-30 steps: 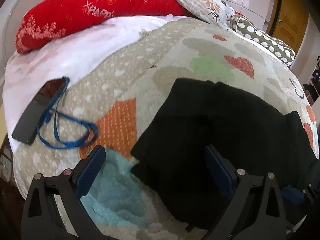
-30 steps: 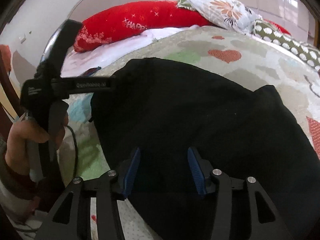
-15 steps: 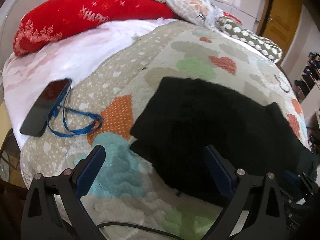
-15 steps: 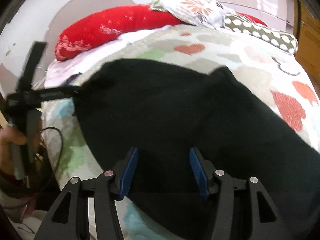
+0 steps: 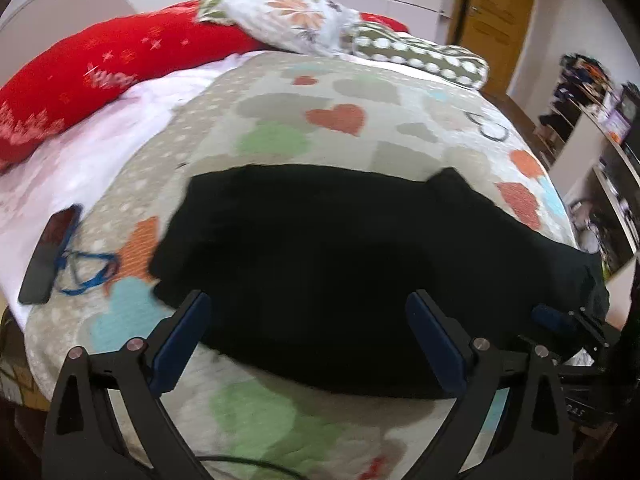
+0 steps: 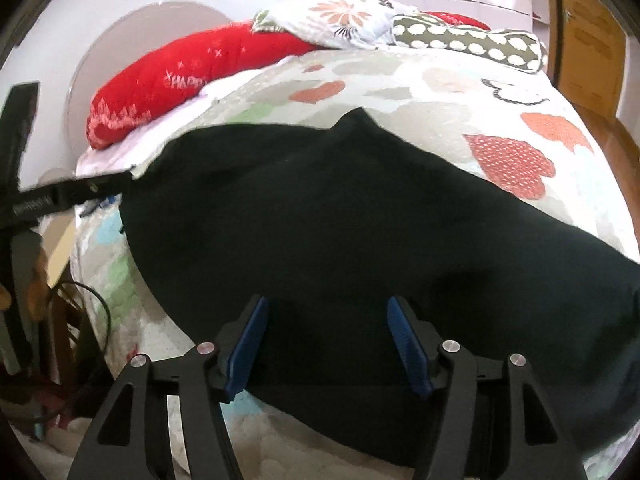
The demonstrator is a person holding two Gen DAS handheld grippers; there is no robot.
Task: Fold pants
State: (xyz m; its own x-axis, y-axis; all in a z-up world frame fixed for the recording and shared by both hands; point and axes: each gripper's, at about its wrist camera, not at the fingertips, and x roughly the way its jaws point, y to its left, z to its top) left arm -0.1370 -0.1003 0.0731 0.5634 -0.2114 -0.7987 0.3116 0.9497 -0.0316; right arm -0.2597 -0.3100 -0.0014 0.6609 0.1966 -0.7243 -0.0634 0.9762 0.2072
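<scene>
While the bed [image 5: 400, 136] fills both views, black pants [image 5: 340, 256] lie spread across its quilt, ahead of both tools. The left tool [image 5: 307, 336] and right tool [image 6: 327, 346] gape empty; a phone [image 5: 50, 256] lies far left of the left tool.

Pants [image 6: 360, 220] cut off at right edge, perhaps hanging over.

Left gripper [image 5: 308, 340] wide apart, empty; right gripper [image 6: 328, 344] parted too, nothing between its pads.

The red pillow [image 6: 192, 72] reads "HAPPY"; lettering on the left gripper [image 6: 36, 200] is too blurred.
</scene>
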